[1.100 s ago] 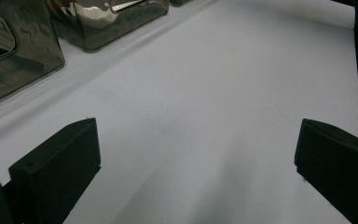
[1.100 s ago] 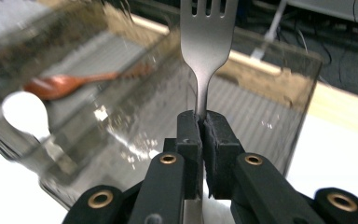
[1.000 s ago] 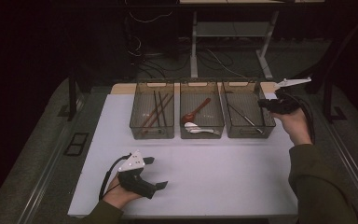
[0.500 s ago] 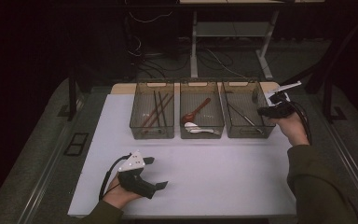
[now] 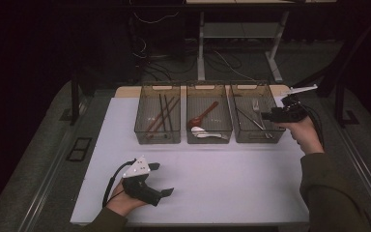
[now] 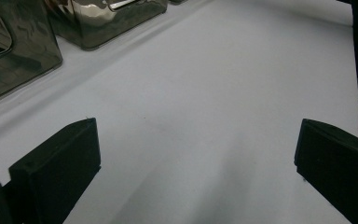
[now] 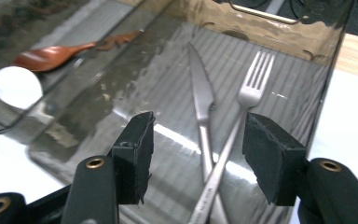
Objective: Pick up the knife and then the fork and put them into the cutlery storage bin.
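Left claw (image 6: 196,163) gapes wide — bare white table (image 6: 223,93) below.

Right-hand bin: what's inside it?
The right-hand bin holds a metal knife and a metal fork; their handles cross near the right claw, which hovers open above them. The handle ends run out of frame.

Three bins in a row on the mat

The metal fork (image 7: 253,88) crosses the metal knife (image 7: 200,100) in the rightmost clear plastic bin (image 5: 238,137); wooden spoon (image 5: 204,114) in the middle one.
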A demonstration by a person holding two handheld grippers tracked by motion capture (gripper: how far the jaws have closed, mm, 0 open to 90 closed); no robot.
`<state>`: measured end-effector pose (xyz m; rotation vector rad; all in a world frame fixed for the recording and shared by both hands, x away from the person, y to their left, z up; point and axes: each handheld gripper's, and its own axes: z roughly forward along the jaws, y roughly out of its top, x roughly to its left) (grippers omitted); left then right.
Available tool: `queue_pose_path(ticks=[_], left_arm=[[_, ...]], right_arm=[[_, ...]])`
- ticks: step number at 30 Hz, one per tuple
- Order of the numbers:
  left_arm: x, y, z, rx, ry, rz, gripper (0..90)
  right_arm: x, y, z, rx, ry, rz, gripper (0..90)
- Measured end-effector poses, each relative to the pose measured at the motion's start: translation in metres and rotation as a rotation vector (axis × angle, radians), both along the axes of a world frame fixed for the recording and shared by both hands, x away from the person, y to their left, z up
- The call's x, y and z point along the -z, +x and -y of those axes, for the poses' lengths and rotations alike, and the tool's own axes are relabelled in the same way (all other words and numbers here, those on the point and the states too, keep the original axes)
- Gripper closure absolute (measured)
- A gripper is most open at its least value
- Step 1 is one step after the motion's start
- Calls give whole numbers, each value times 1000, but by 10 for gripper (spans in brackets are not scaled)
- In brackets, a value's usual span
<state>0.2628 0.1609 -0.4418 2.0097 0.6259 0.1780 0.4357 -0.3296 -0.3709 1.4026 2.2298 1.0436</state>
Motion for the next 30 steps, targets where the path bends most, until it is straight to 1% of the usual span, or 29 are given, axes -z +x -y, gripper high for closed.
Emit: queue_pose_path(ticks=[2, 4, 6, 7, 9, 12, 17, 19, 20, 23, 25, 29, 30], left_arm=[[0, 0, -1, -2, 0, -2, 0], [0, 0, -1, -1, 1, -3, 0], [0, 0, -2, -1, 3, -3, 0], [0, 0, -2, -1, 3, -4, 0], [0, 0, -3, 2, 8, -6, 0], [0, 0, -3, 3, 12, -8, 0], [0, 0, -4, 3, 14, -9, 0], [0, 0, -5, 2, 14, -8, 0], [-1, 0, -6, 2, 17, -8, 0], [-1, 0, -8, -3, 13, -7, 0], [-1, 0, -9, -6, 11, -6, 0], [-2, 0, -11, -8, 14, -3, 0], [-2, 0, -12, -9, 13, -4, 0]], right_arm=[[-1, -5, -1, -3, 29, 5, 391], [0, -11, -2, -8, 37, 9, 348], [0, -18, -3, -16, 38, 28, 343], [0, -20, -3, -21, 44, 28, 340], [0, -26, -4, -32, 68, 43, 316], [0, -37, -7, -44, 63, 65, 289], [-1, -57, -11, -60, 85, 116, 251], [0, -67, -14, -65, 92, 141, 221], [0, -70, -14, -70, 92, 148, 202], [2, -83, -17, -78, 89, 178, 183], [4, -92, -19, -89, 93, 188, 176], [10, -105, -24, -115, 80, 205, 170], [11, -109, -25, -119, 84, 206, 170]])
